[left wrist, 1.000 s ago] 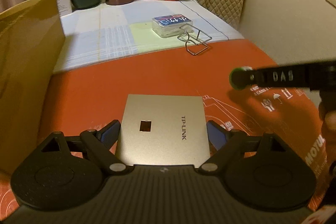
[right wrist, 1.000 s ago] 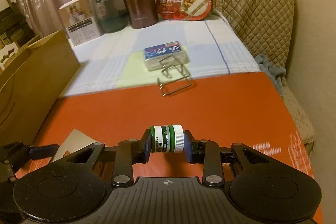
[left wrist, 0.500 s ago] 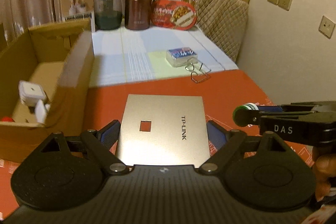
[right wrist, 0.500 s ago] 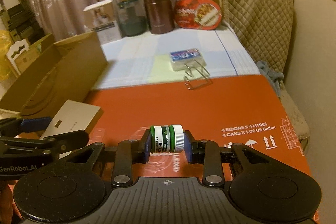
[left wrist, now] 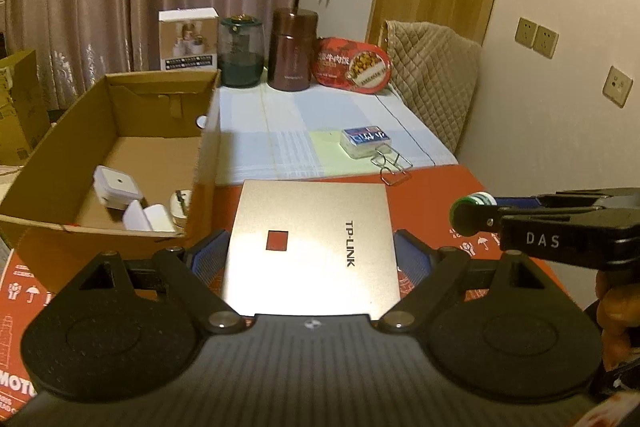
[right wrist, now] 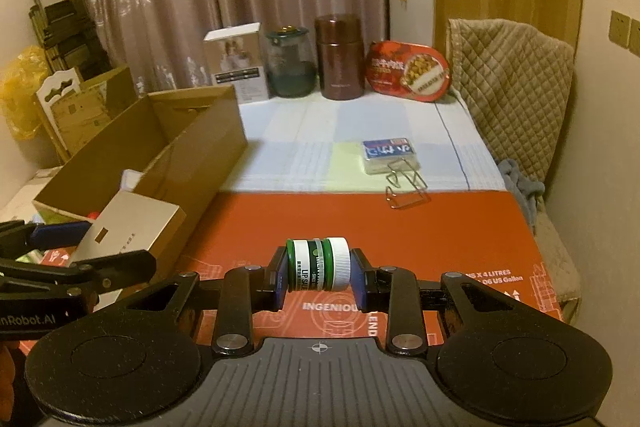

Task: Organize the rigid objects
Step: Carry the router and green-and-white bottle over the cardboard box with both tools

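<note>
My left gripper [left wrist: 310, 257] is shut on a flat gold TP-LINK box [left wrist: 312, 247] and holds it in the air over the red surface, just right of an open cardboard box [left wrist: 120, 131]. That box holds small white items [left wrist: 116, 187]. My right gripper [right wrist: 319, 273] is shut on a small green-and-white lip salve jar [right wrist: 319, 264], held above the red surface. In the left wrist view the jar [left wrist: 466, 215] and right gripper show at the right. In the right wrist view the gold box [right wrist: 128, 227] and left gripper show at lower left, beside the cardboard box [right wrist: 160, 147].
A small blue-labelled tin [right wrist: 388, 155] and a bent wire clip [right wrist: 406, 189] lie on the pale cloth's near edge. A white carton [right wrist: 236, 63], a glass jar [right wrist: 290, 63], a brown canister [right wrist: 340, 57] and a red food tin [right wrist: 408, 71] stand at the back. A quilted chair [right wrist: 516, 87] is at the right.
Both grippers have risen with their loads. The left gripper has come up and back so the inside of the cardboard box now shows. The right gripper has lifted alongside it.
</note>
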Demonstrator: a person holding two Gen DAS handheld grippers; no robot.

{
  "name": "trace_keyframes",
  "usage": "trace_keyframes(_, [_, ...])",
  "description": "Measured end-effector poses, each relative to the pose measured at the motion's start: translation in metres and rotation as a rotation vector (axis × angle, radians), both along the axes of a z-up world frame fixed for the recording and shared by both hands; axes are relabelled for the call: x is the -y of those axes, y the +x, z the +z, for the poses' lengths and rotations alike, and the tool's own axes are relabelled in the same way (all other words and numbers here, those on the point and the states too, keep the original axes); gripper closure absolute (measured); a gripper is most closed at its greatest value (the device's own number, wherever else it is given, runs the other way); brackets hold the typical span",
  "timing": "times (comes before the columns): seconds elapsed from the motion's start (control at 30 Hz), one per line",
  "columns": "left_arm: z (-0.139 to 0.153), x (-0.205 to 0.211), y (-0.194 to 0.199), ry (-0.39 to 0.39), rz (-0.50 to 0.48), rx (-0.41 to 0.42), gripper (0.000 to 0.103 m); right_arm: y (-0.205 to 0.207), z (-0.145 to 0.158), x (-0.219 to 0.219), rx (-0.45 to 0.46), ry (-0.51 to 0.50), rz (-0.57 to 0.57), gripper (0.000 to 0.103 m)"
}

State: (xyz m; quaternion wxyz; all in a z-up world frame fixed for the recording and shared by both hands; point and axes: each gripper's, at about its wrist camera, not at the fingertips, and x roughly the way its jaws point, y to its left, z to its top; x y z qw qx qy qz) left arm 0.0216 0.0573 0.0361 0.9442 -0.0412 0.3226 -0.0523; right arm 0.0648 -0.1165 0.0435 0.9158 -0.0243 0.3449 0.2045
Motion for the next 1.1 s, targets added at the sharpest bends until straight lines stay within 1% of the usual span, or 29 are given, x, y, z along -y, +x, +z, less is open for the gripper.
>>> trace_keyframes(0.37, [0.015,-0.023,-0.016,-0.002,0.043,0.022,0.018,-0.009,0.009,-0.021,0.021,-0.001,0.043,0.075])
trace_keyframes(0.53, [0.018,-0.034,-0.017,-0.005,0.061,0.024,0.018,-0.008,0.008,-0.031,0.018,-0.006,0.060,0.075])
trace_keyframes(0.7, [0.027,-0.049,-0.015,-0.004,0.076,0.041,0.018,-0.002,0.006,-0.043,0.003,0.006,0.083,0.075])
trace_keyframes(0.9, [0.038,-0.088,-0.006,0.021,0.126,0.052,0.018,0.011,0.014,-0.076,-0.001,0.040,0.151,0.075])
trace_keyframes(1.1, [0.043,-0.138,0.018,0.090,0.182,0.038,0.018,0.038,0.023,-0.123,-0.007,0.072,0.234,0.075])
